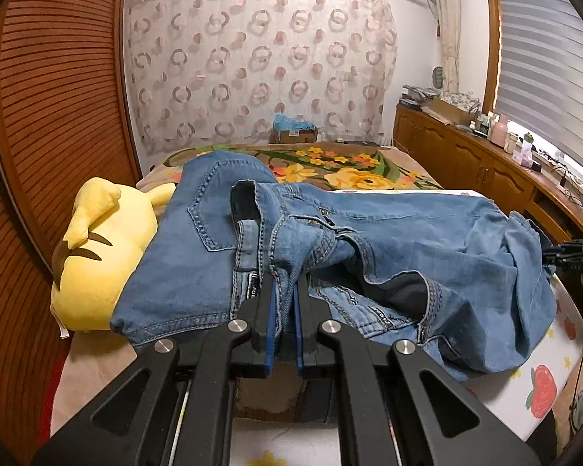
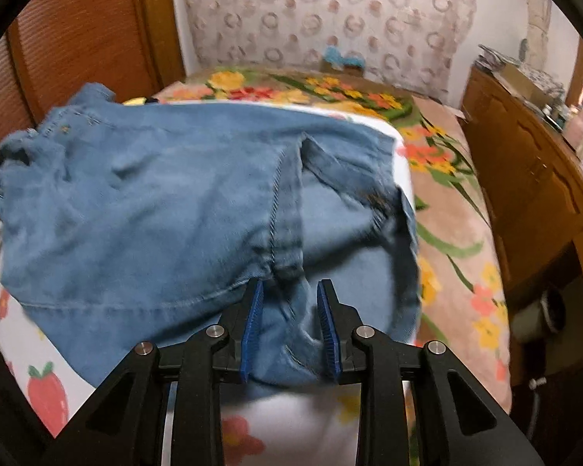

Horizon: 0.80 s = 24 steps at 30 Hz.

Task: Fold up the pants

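Note:
Blue denim pants (image 1: 369, 240) lie crumpled on a bed, waistband toward the left wrist camera. My left gripper (image 1: 285, 295) is shut on a fold of the waistband near the fly. In the right wrist view the pants (image 2: 155, 202) spread over the white fruit-print sheet (image 2: 50, 369). My right gripper (image 2: 289, 299) is open, its blue pads on either side of a bunched seam at the leg end, denim lying between the jaws. The right gripper also shows at the far right of the left wrist view (image 1: 567, 254).
A yellow plush toy (image 1: 93, 268) lies left of the pants, partly under them. A floral blanket (image 1: 353, 171) covers the far bed. A wooden cabinet (image 1: 466, 159) with clutter runs along the right. A slatted wooden wardrobe door (image 1: 54, 108) stands left.

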{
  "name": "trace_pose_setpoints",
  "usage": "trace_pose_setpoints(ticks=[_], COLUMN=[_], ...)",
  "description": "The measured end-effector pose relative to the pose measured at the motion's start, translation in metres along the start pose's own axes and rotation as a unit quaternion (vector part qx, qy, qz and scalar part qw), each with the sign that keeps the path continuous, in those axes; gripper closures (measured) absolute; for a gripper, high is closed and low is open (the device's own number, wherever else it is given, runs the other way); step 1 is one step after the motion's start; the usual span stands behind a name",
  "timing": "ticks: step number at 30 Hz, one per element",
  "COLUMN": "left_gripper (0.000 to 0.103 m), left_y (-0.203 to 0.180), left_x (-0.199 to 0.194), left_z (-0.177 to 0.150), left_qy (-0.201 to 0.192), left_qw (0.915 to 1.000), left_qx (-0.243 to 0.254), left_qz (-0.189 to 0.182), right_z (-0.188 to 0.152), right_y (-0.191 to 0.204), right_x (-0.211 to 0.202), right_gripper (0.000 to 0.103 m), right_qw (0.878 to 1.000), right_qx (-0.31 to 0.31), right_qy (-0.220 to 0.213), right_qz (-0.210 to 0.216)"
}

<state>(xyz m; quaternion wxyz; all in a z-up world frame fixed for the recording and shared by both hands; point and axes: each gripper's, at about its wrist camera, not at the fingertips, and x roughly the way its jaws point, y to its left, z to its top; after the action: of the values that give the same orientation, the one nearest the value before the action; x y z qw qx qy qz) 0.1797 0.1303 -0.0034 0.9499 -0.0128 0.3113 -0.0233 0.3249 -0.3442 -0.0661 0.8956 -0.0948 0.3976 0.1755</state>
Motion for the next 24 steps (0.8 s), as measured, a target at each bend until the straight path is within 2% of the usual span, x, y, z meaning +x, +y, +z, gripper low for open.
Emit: trace_pose_setpoints(ticks=[6, 9, 10, 11, 12, 15, 18, 24], left_gripper=[0.095, 0.095, 0.095, 0.095, 0.095, 0.095, 0.095, 0.095], left_y=[0.002, 0.003, 0.003, 0.003, 0.003, 0.002, 0.002, 0.012], left_x=[0.002, 0.003, 0.004, 0.004, 0.003, -0.003, -0.02, -0.051], left_z=[-0.003, -0.007, -0.008, -0.009, -0.009, -0.007, 0.002, 0.025], left_qy=[0.009, 0.017, 0.018, 0.018, 0.017, 0.004, -0.026, -0.08], left_qw=[1.0, 0.9999, 0.9998, 0.9998, 0.9999, 1.0, 0.9996, 0.9964], left_qx=[0.0, 0.001, 0.001, 0.001, 0.0, -0.004, -0.01, -0.024], left_qz=[0.001, 0.001, 0.001, 0.0, 0.0, 0.003, 0.006, 0.012], right_z=[0.001, 0.002, 0.0, -0.001, -0.002, -0.003, -0.006, -0.014], right_y=[-0.022, -0.028, -0.028, -0.028, -0.029, -0.038, -0.045, -0.067], right_x=[0.04, 0.044, 0.043, 0.043, 0.04, 0.021, -0.011, -0.074], right_gripper=[0.067, 0.069, 0.081, 0.098, 0.098, 0.101, 0.101, 0.101], right_qw=[0.999, 0.999, 0.999, 0.999, 0.999, 0.999, 0.997, 0.985], right_qx=[0.002, 0.005, 0.003, -0.003, -0.005, 0.007, 0.015, 0.042], right_qy=[0.037, 0.035, 0.034, 0.03, 0.024, -0.014, -0.068, -0.166], right_qz=[0.018, 0.031, 0.037, 0.036, 0.033, 0.045, 0.036, -0.008])
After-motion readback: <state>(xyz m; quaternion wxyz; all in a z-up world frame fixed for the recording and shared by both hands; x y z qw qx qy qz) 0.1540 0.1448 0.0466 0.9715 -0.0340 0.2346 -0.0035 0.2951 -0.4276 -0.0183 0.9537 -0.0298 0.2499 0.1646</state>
